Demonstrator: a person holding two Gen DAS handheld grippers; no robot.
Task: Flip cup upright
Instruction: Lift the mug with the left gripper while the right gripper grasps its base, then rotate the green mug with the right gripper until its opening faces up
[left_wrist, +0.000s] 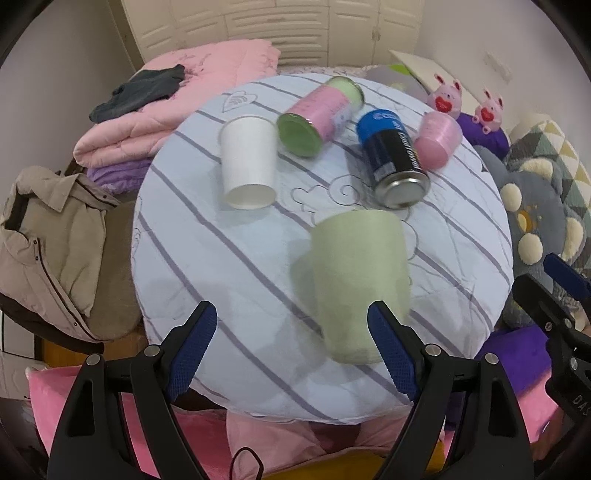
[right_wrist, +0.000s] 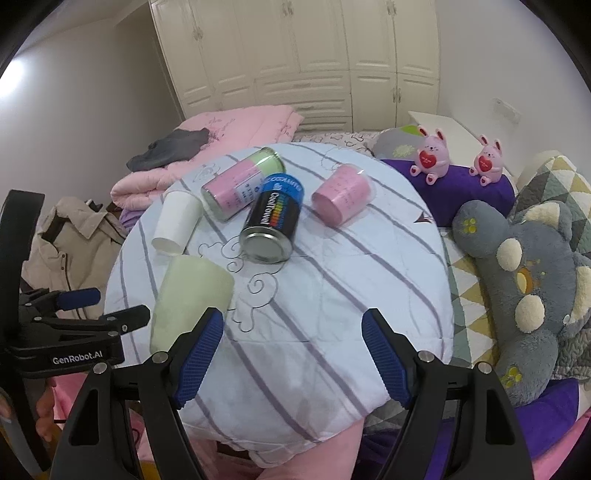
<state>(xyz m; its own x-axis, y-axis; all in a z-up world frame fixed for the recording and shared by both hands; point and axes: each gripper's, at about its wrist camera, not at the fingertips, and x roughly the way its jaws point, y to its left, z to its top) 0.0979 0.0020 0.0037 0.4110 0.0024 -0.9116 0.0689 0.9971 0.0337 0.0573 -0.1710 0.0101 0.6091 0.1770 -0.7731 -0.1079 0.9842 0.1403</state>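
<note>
A pale green cup (left_wrist: 360, 284) lies on its side on the round striped cushion (left_wrist: 221, 280), blurred, its narrow base toward me. It also shows in the right wrist view (right_wrist: 190, 301). My left gripper (left_wrist: 291, 332) is open, its right finger (left_wrist: 391, 354) in front of the cup's base, not closed on it. It shows at the left of the right wrist view (right_wrist: 107, 306). My right gripper (right_wrist: 291, 339) is open and empty over the cushion's near edge, right of the cup. A white paper cup (left_wrist: 249, 162) and a pink cup (left_wrist: 437, 140) also lie on their sides.
A pink-and-green can (left_wrist: 317, 118) and a blue-black can (left_wrist: 397, 158) lie on the cushion's far half. A grey plush toy (right_wrist: 528, 291) lies right of it, folded pink bedding (left_wrist: 177, 99) and a beige jacket (left_wrist: 51, 243) left. Two pink bunny toys (right_wrist: 432, 158) sit behind.
</note>
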